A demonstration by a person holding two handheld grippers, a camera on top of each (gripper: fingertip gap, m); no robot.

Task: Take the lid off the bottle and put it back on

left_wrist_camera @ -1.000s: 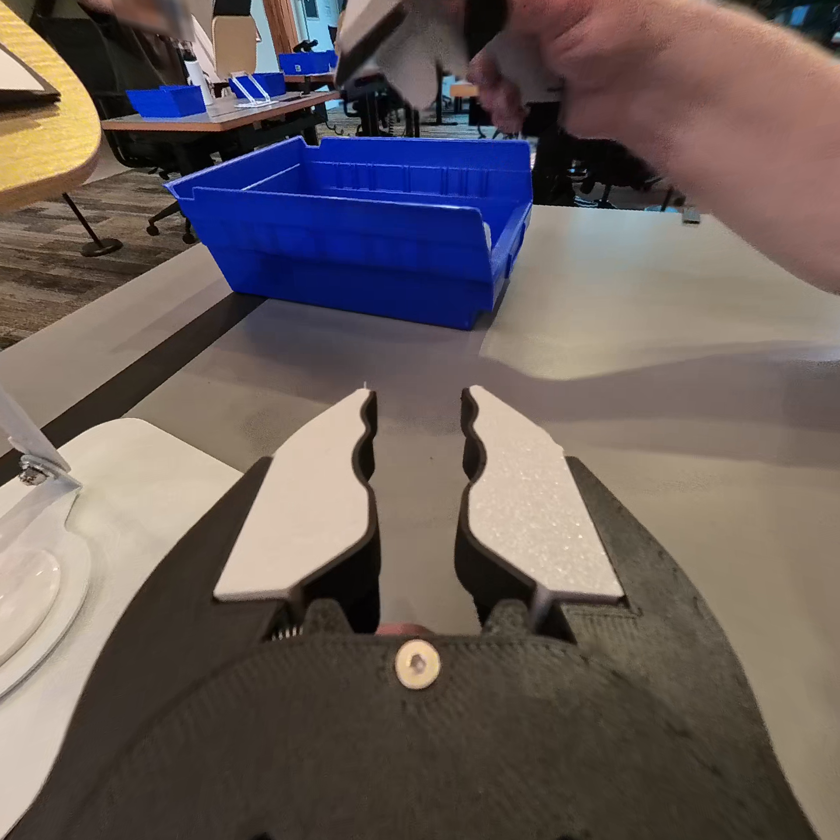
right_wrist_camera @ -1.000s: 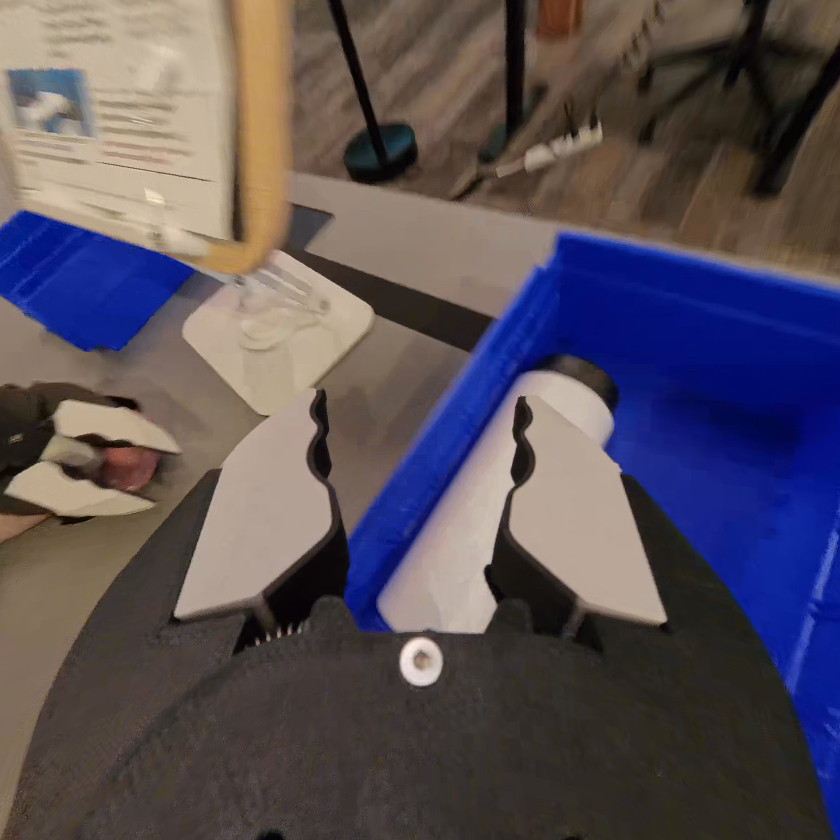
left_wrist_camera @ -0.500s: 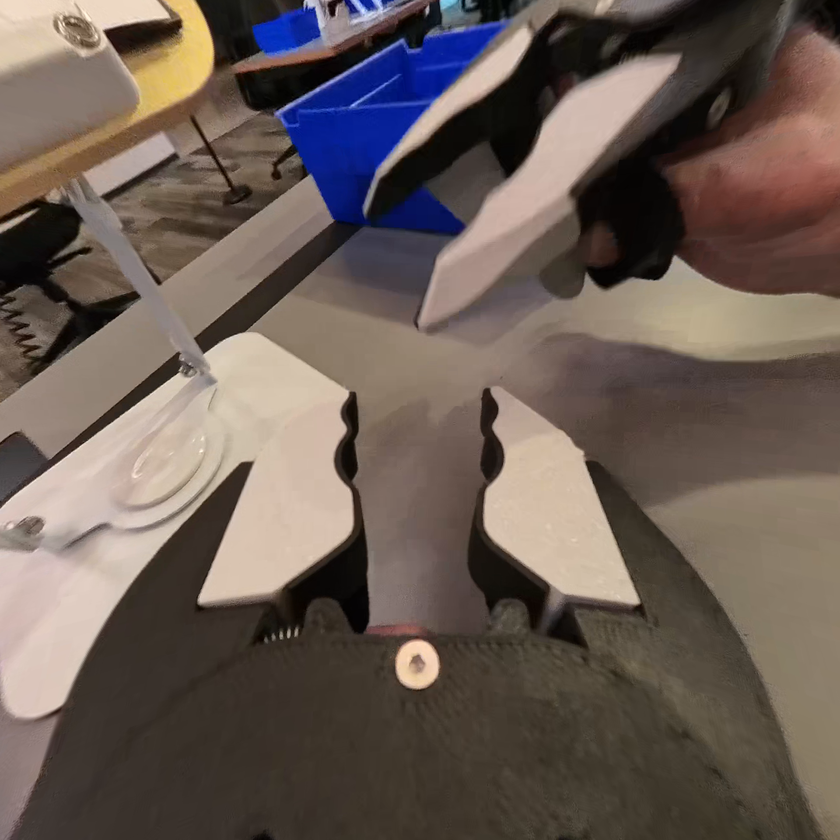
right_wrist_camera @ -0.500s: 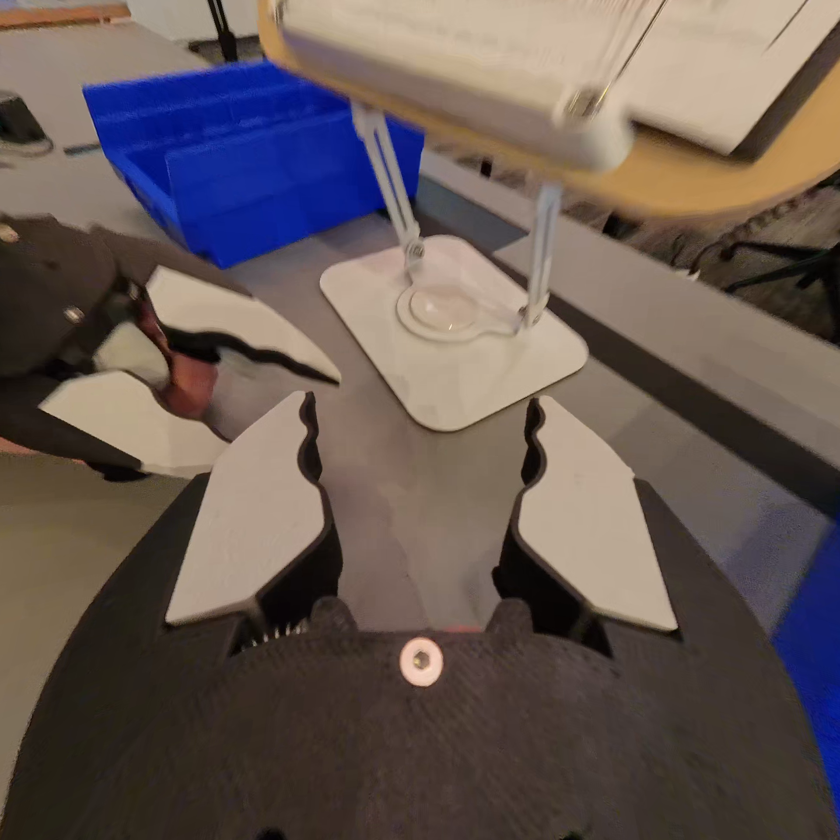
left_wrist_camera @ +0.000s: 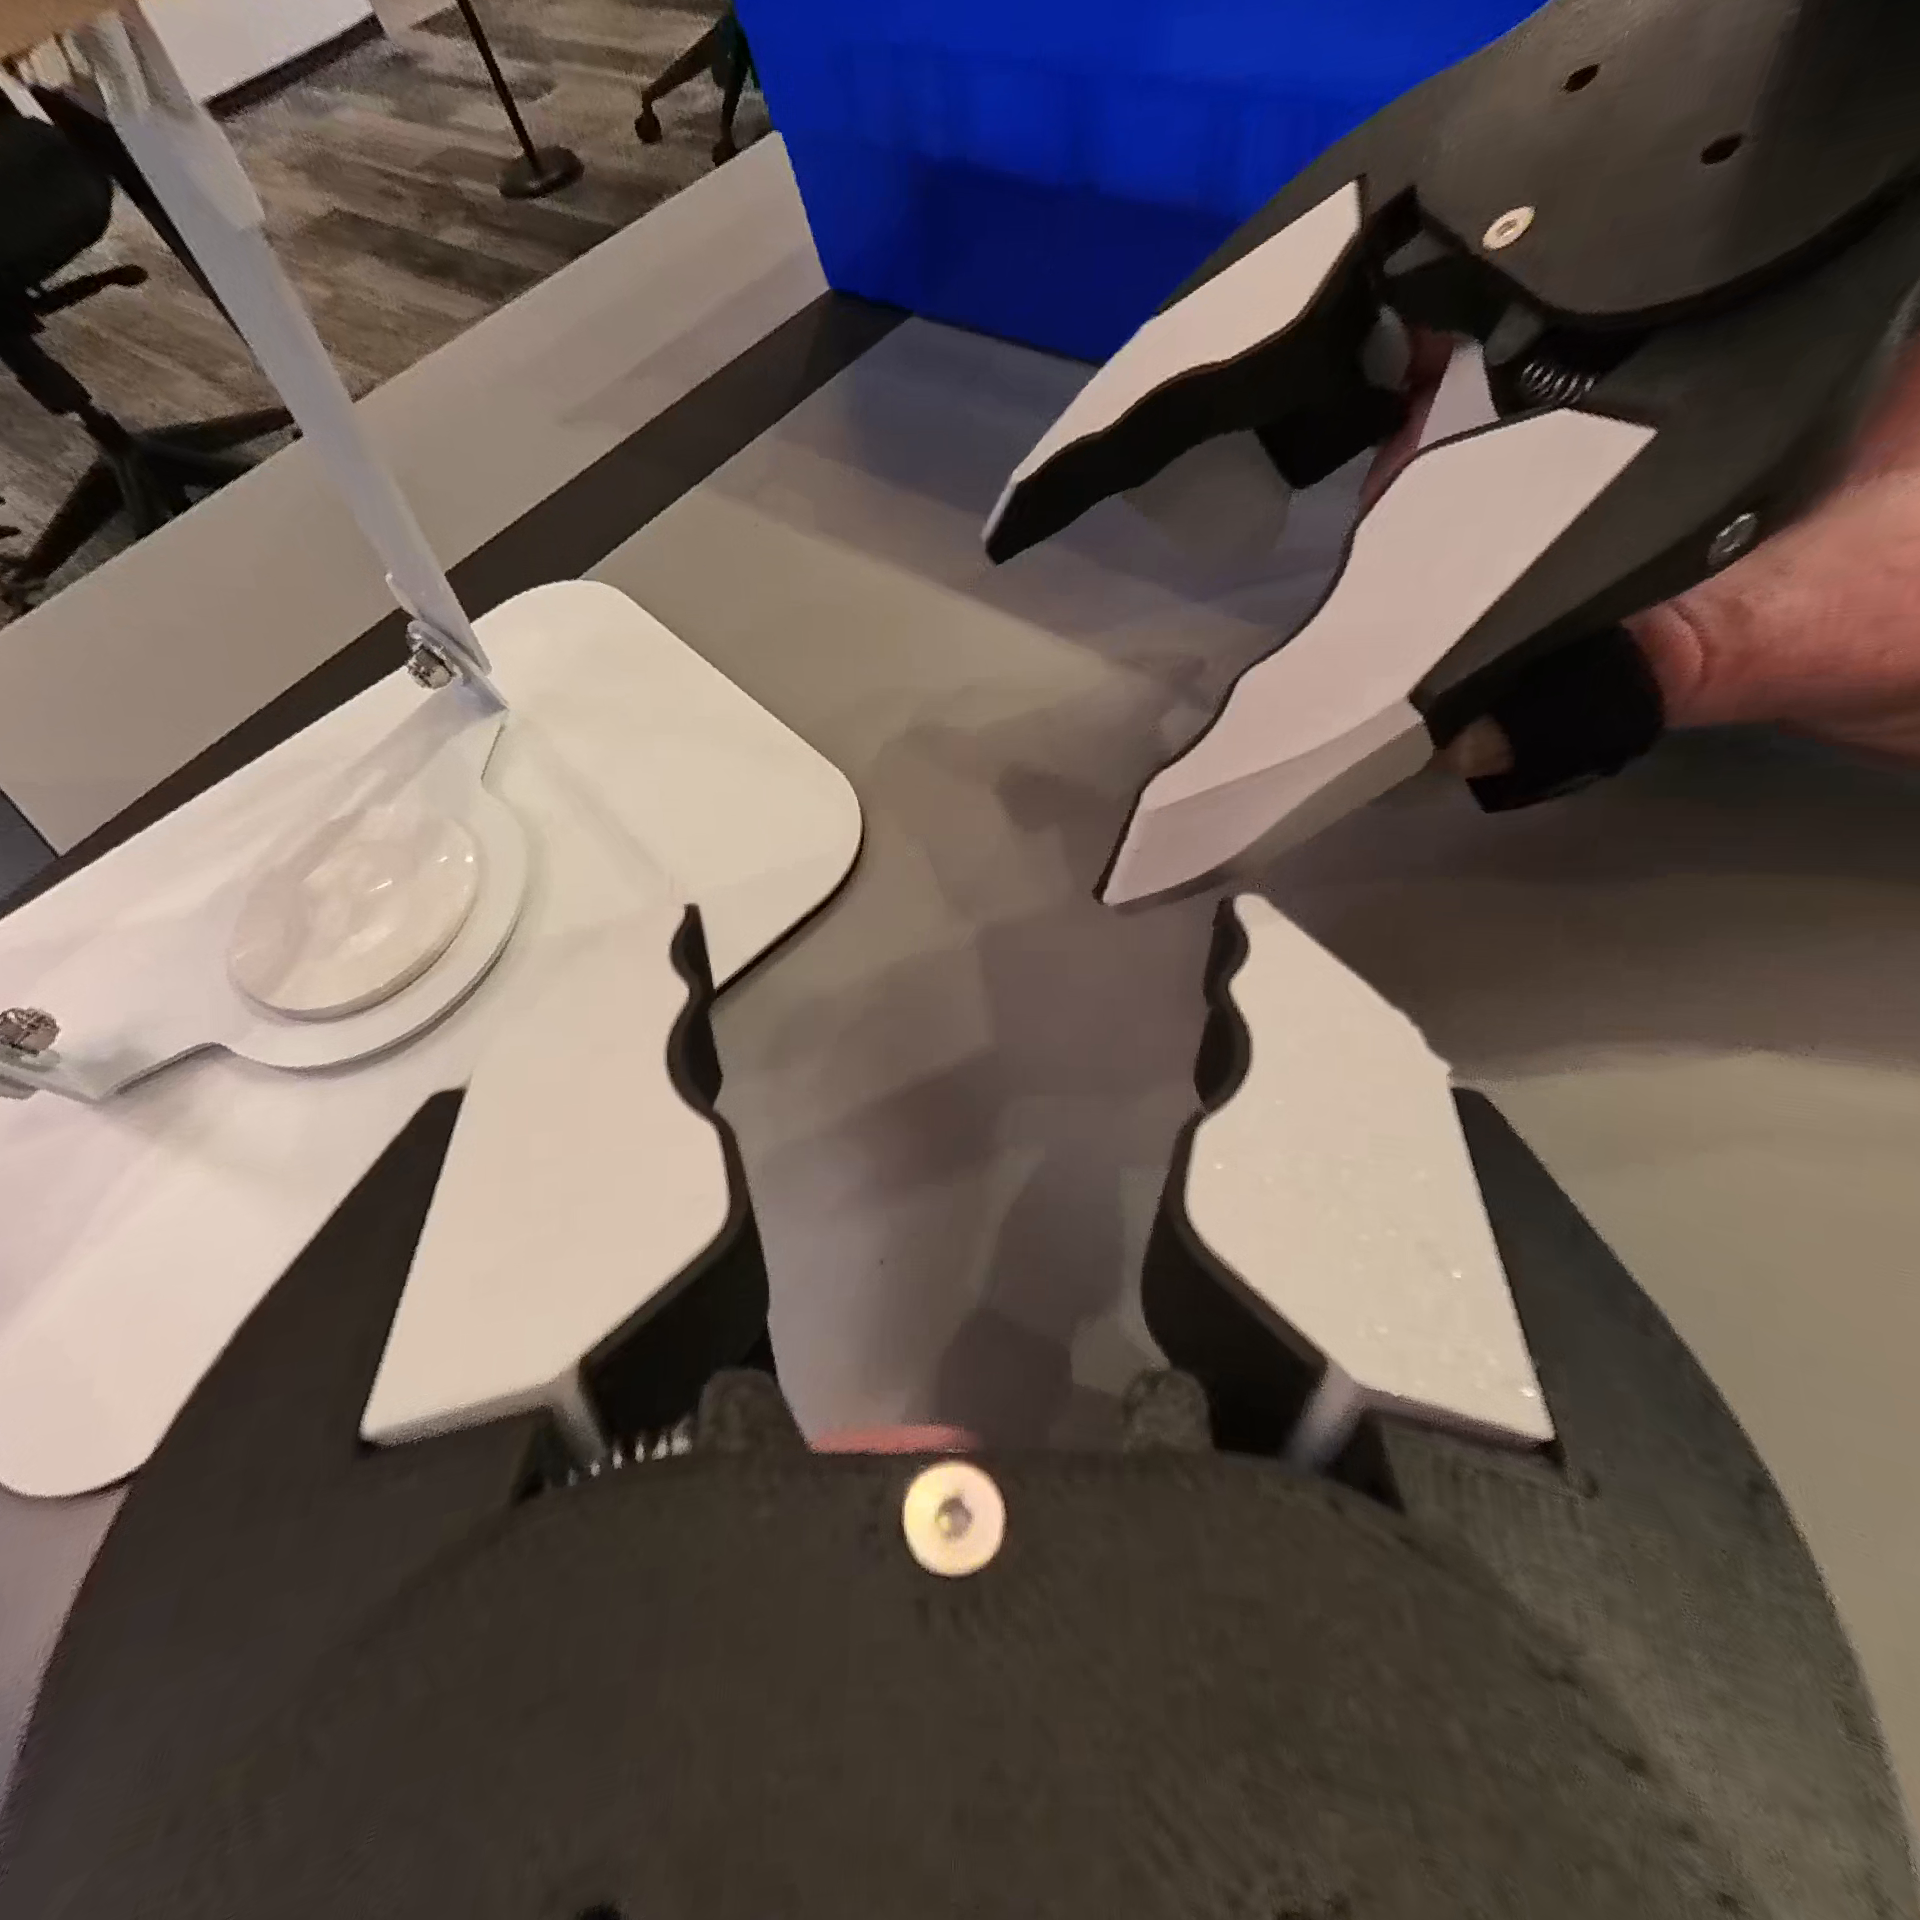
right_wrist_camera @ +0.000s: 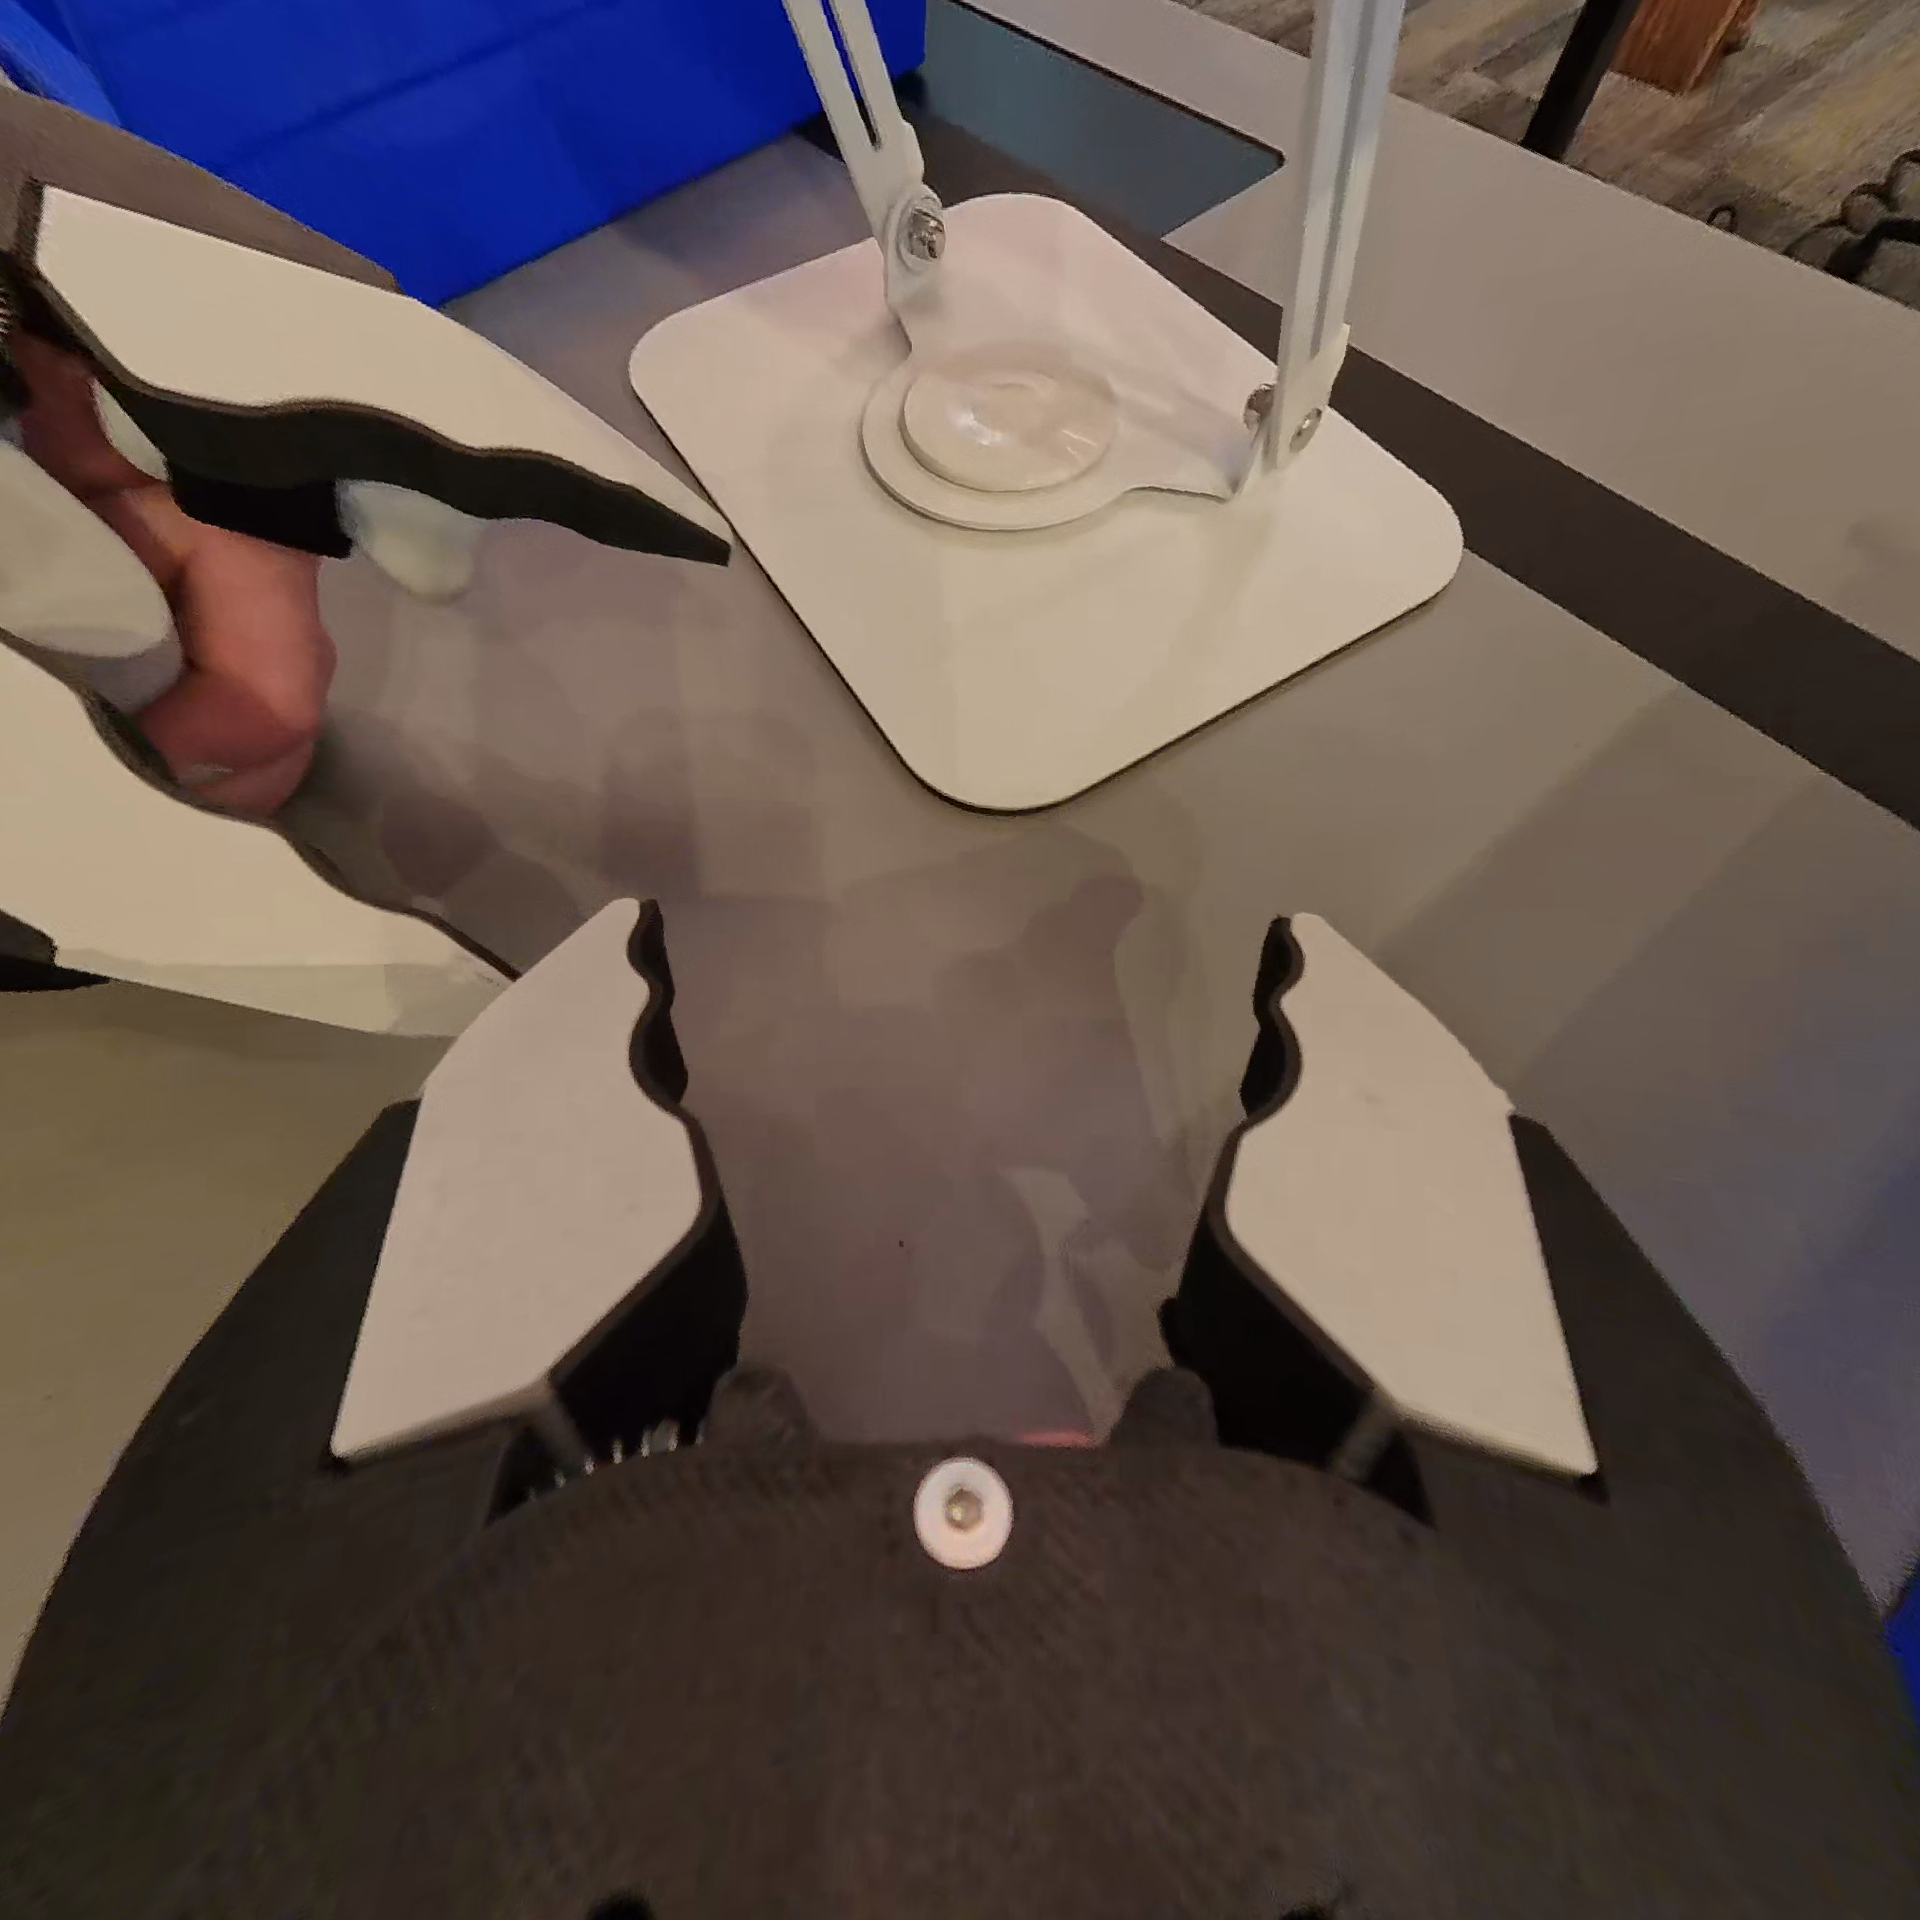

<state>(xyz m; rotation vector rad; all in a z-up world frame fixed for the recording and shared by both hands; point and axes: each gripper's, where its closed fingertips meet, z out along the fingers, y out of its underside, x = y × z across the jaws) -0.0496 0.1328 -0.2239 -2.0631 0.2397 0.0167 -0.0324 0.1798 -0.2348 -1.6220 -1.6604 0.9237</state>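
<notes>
While both the left tongs (left_wrist_camera: 956,1029) and right tongs (right_wrist_camera: 961,1029) are held wide and empty over the bare grey tabletop (right_wrist_camera: 1558,935), no bottle is seen, so the task seems not yet started.

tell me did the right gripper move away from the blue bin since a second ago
Yes. The right gripper swung from over the blue bin to the bare table beside the white stand base.

Both wrist views look down along their own jaws, close above the grey table (left_wrist_camera: 1558,1039). They share the white stand base (left_wrist_camera: 582,831) (right_wrist_camera: 1091,582) and each other's gripper.
</notes>
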